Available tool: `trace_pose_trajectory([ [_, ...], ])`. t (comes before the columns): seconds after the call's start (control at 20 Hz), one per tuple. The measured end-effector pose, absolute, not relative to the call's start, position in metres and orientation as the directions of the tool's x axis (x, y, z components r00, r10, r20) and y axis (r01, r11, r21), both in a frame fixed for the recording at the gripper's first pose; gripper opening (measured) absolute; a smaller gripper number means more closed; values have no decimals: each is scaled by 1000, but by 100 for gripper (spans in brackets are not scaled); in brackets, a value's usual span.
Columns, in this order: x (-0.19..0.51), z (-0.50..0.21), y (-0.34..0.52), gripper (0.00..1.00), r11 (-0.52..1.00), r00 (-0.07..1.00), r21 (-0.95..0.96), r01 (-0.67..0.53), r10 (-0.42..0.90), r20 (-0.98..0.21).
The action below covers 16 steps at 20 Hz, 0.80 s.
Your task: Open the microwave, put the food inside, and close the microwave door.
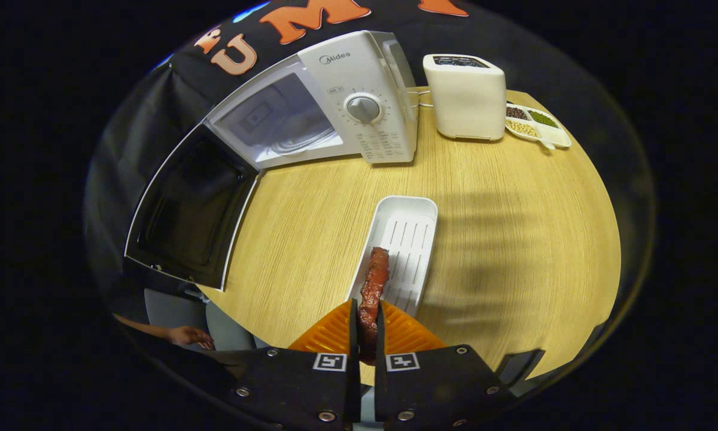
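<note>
We have the gripper clamped on the meat strip, lifted over the white tray mid-table; next we carry it into the open microwave at the table's far-left corner.

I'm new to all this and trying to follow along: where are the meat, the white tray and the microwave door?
meat (376, 281): gripper view, its red middle, clamped between the fingers.
white tray (408, 206): gripper view, far rim.
microwave door (185, 203): gripper view, dark window, swung open.

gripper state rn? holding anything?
Gripper: jaws shut on the strip of meat, held above the white tray; microwave door already open.
</note>
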State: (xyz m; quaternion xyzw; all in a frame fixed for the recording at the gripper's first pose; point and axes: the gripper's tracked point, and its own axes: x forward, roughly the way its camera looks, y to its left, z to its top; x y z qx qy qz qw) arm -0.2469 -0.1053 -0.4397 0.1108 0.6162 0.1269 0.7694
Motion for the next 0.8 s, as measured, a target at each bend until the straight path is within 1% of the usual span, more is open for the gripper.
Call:
trace_pose_trajectory([
  [0.25,-233,-408,-88,9,947,316,321,20,299,-900],
  [0.45,-208,-382,-51,9,922,401,382,58,329,-855],
  [0.6,-193,-376,-7,9,893,437,445,71,374,-818],
  [0.8,-175,-384,48,9,864,461,495,97,401,-791],
])
